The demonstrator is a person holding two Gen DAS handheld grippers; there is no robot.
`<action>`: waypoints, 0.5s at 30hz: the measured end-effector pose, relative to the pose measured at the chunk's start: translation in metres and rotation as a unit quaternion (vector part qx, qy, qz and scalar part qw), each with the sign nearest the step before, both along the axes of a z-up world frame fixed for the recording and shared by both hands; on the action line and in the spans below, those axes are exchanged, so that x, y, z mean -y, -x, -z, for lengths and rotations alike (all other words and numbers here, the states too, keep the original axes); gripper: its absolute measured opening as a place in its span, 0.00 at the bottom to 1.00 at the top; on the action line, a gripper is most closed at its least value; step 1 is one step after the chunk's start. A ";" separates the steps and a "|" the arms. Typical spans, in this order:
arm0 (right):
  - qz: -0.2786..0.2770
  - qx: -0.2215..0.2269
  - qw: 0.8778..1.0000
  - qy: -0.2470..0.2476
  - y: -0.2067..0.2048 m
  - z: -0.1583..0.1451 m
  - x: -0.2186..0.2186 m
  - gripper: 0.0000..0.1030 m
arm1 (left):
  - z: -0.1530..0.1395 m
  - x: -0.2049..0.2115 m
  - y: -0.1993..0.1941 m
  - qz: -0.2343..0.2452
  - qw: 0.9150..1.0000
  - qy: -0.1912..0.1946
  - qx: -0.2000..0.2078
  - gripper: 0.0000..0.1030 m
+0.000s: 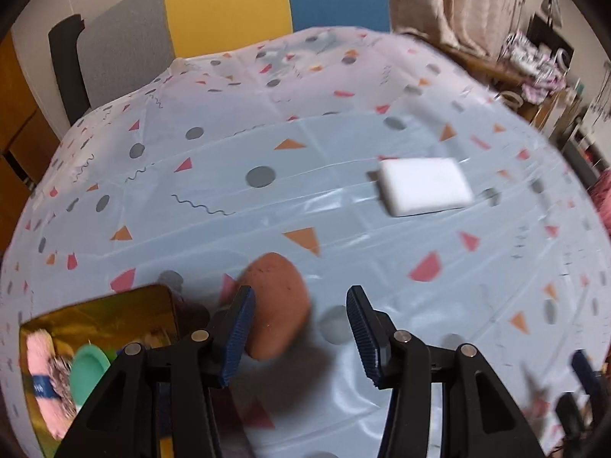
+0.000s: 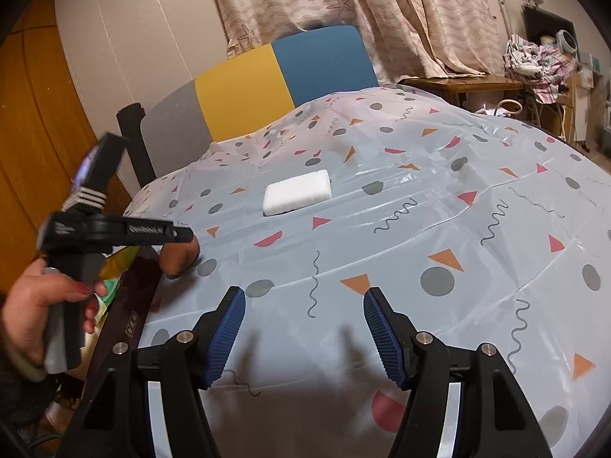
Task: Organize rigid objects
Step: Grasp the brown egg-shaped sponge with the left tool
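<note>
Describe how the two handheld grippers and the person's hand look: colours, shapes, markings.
Both the left gripper and the right gripper have black angular finger arms with silver round pivot pins and dark blue ribbed pads. Seen from the right wrist camera, the left unit has a black handle with white stripes and small white lettering. The person's left hand is bare, with red-painted nails.

A glossy, creased plastic sheet (image 2: 439, 206) covers the tabletop. The white block (image 2: 297, 192) looks matt and foamy; the box (image 1: 114, 305) shines gold inside; claw pads (image 2: 382, 337) are ribbed blue rubber.
</note>
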State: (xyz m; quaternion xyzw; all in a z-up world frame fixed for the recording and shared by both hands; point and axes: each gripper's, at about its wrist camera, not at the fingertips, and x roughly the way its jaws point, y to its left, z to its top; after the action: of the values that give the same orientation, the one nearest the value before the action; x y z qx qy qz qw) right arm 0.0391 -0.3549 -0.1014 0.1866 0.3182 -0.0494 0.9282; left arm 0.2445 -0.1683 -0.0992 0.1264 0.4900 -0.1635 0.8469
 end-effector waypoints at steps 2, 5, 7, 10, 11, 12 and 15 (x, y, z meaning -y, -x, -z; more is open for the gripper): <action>0.000 -0.001 1.000 -0.006 -0.003 0.002 0.003 0.65 | 0.004 0.001 -0.005 0.000 1.000 -0.016 0.005 0.49; -0.003 -0.005 1.000 -0.011 -0.007 0.004 0.004 0.65 | 0.008 0.007 -0.010 0.010 0.999 -0.032 0.012 0.49; -0.007 -0.006 1.000 -0.014 -0.010 0.005 0.004 0.65 | 0.011 0.010 -0.012 0.018 0.999 -0.046 0.020 0.49; -0.009 -0.006 1.000 -0.013 -0.012 0.006 0.004 0.65 | 0.013 0.015 -0.016 0.030 0.997 -0.063 0.027 0.49; -0.009 -0.006 1.000 -0.013 -0.013 0.006 0.004 0.65 | 0.015 0.016 -0.018 0.033 0.996 -0.072 0.028 0.50; -0.010 -0.007 1.000 -0.014 -0.015 0.006 0.004 0.65 | 0.017 0.017 -0.019 0.034 0.996 -0.083 0.030 0.51; -0.022 -0.015 0.999 -0.022 -0.026 0.005 0.007 0.67 | 0.025 0.014 -0.025 0.025 0.994 -0.103 0.023 0.51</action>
State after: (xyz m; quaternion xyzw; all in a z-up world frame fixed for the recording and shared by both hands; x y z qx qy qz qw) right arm 0.0653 -0.3615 -0.1069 0.1990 0.3376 -0.0251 0.9197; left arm 0.2694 -0.1823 -0.1240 0.2294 0.4809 -0.1302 0.8361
